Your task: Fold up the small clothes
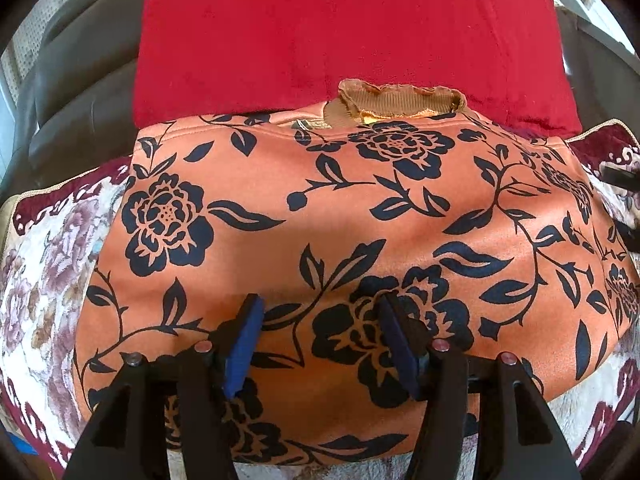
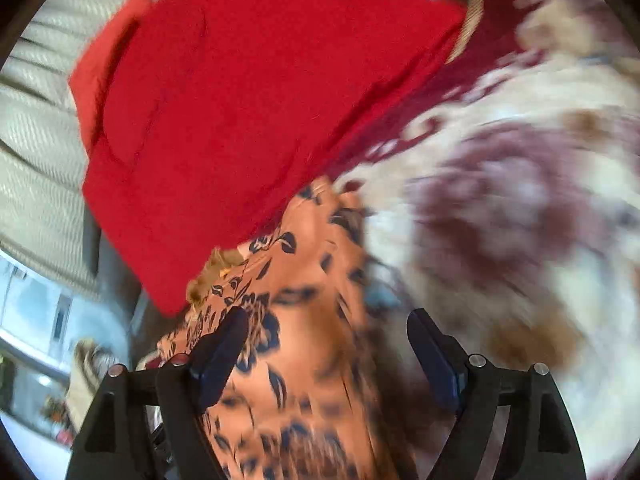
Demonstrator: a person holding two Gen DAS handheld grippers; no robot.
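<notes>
Hovering spread over the orange floral garment (image 1: 360,216), left gripper (image 1: 320,320) with blue pads (image 1: 244,340) apart and nothing pinched between them; cloth lying flat beneath, whether touched by the tips cannot be told. Spread flat across the flowered blanket (image 1: 44,264), front side up, black rose print all over, ribbed tan collar (image 1: 400,100) at the far edge. Just beyond the collar, a red cushion (image 1: 340,36), its lower edge meeting the garment's top. Dark seat upholstery (image 1: 80,92) off to the left behind it.

Standing wide open too, right gripper (image 2: 328,344), dark pads parted, gripping nothing; seen at the far right edge of the left wrist view as a dark tip beside the garment's side. Under it in its own blurred view, the garment's edge (image 2: 304,320) running between the fingers, blanket (image 2: 520,200) to the right, red cushion (image 2: 240,100) above, pale ribbed surface (image 2: 36,140) at left.
</notes>
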